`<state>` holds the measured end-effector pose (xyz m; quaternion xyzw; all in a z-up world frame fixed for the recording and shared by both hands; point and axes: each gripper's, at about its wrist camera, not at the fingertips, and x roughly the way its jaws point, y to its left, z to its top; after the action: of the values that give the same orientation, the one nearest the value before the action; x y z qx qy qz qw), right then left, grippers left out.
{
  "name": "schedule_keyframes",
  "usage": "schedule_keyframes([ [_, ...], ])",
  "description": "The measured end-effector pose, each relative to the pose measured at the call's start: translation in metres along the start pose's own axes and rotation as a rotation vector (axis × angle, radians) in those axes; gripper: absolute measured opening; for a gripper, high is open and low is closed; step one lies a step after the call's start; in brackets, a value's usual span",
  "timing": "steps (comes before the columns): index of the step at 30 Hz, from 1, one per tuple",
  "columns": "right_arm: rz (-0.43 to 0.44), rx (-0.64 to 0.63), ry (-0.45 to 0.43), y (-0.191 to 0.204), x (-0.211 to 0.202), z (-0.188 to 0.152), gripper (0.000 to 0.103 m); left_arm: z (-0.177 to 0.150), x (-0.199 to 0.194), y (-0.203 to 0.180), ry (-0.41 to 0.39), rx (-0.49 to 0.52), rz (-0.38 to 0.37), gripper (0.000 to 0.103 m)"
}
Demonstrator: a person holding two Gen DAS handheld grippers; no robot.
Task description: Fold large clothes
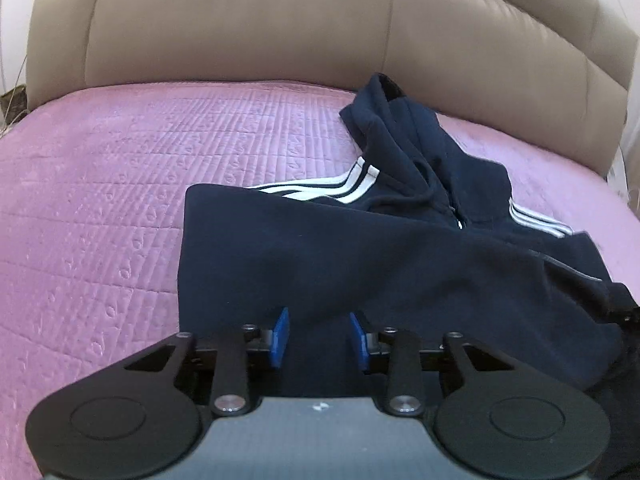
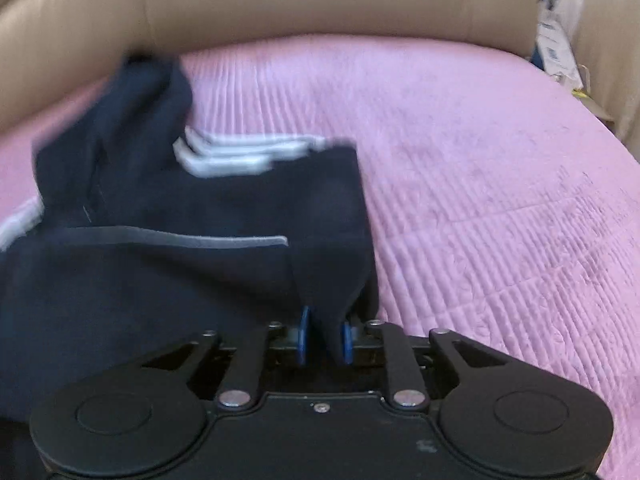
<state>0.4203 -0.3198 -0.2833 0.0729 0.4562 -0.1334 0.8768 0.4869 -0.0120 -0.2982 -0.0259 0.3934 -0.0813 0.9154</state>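
The right gripper (image 2: pixel 325 334) pinches a fold of the navy hoodie (image 2: pixel 200 216). The left gripper (image 1: pixel 319 332) is parted above it, holding nothing. Both are over the pink bedspread (image 1: pixel 100 184).

Pink quilted bedspread (image 1: pixel 100 208) with ribbed stitching and small embossed motifs covers the bed, filling most of both views. Beige padded leather headboard (image 1: pixel 240 20) runs along the far edge of the bedspread, split into upright panels by vertical seams. Past the bedspread's far right corner in the right wrist view: white packaging with blue print (image 2: pixel 554 46), standing against the headboard end, blurred, can't read it. Past the bedspread's far left corner in the left wrist view: dark brownish clutter (image 1: pixel 12 104), too small to identify.
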Motion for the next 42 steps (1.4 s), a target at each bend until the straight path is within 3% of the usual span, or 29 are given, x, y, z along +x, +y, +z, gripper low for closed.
schedule_keyframes([
  [1,0.019,0.006,-0.012,-0.004,-0.008,0.002,0.028,0.002,-0.005,0.000,-0.012,0.004,-0.010,0.036],
  [3,0.046,0.030,-0.078,-0.010,-0.031,0.010,0.055,0.009,-0.020,0.002,-0.058,-0.015,-0.049,0.036],
  [5,0.060,0.016,-0.174,-0.005,-0.052,0.021,0.068,0.020,-0.033,0.004,-0.110,-0.045,-0.093,0.036],
  [7,0.098,-0.031,-0.227,0.009,-0.062,0.029,0.068,0.033,-0.040,0.002,-0.155,-0.056,-0.129,0.036],
  [10,0.116,-0.138,-0.217,0.036,-0.052,0.034,0.055,0.049,-0.032,-0.009,-0.149,-0.035,-0.141,0.036],
  [12,0.114,-0.177,-0.197,0.049,-0.034,0.030,0.033,0.051,-0.013,-0.014,-0.109,-0.028,-0.117,0.033],
  [13,0.113,-0.176,-0.180,0.051,-0.023,0.027,0.032,0.049,-0.001,-0.013,-0.077,-0.043,-0.116,0.031],
  [15,0.104,-0.151,-0.142,0.052,-0.006,0.022,0.031,0.042,0.022,-0.005,-0.001,-0.095,-0.126,0.025],
  [18,0.094,-0.112,-0.062,0.044,0.023,0.011,0.030,0.025,0.049,0.005,0.073,-0.109,-0.078,0.013],
  [21,0.089,-0.140,-0.098,0.044,0.018,0.006,0.029,0.020,0.047,0.007,0.053,-0.080,-0.087,0.011],
  [24,0.138,-0.129,-0.252,0.047,-0.006,0.011,0.030,0.028,0.032,0.003,-0.001,-0.062,-0.109,0.012],
  [26,0.143,-0.133,-0.356,0.051,-0.014,0.013,0.034,0.041,0.021,0.000,-0.061,-0.069,-0.143,0.013],
  [27,0.121,-0.133,-0.398,0.053,-0.011,0.012,0.045,0.050,0.019,-0.002,-0.085,-0.075,-0.152,0.013],
  [28,0.078,-0.133,-0.423,0.056,-0.002,0.010,0.047,0.060,0.019,-0.006,-0.109,-0.076,-0.160,0.013],
  [33,0.041,-0.041,-0.354,0.050,0.048,-0.002,0.046,0.114,0.055,-0.038,-0.157,0.005,-0.160,0.017],
  [38,0.059,-0.033,-0.394,0.047,0.052,-0.010,0.053,0.172,0.112,-0.067,-0.161,0.017,-0.143,0.022],
  [42,0.079,-0.024,-0.416,0.045,0.054,-0.016,0.054,0.213,0.167,-0.087,-0.126,0.021,-0.120,0.034],
])
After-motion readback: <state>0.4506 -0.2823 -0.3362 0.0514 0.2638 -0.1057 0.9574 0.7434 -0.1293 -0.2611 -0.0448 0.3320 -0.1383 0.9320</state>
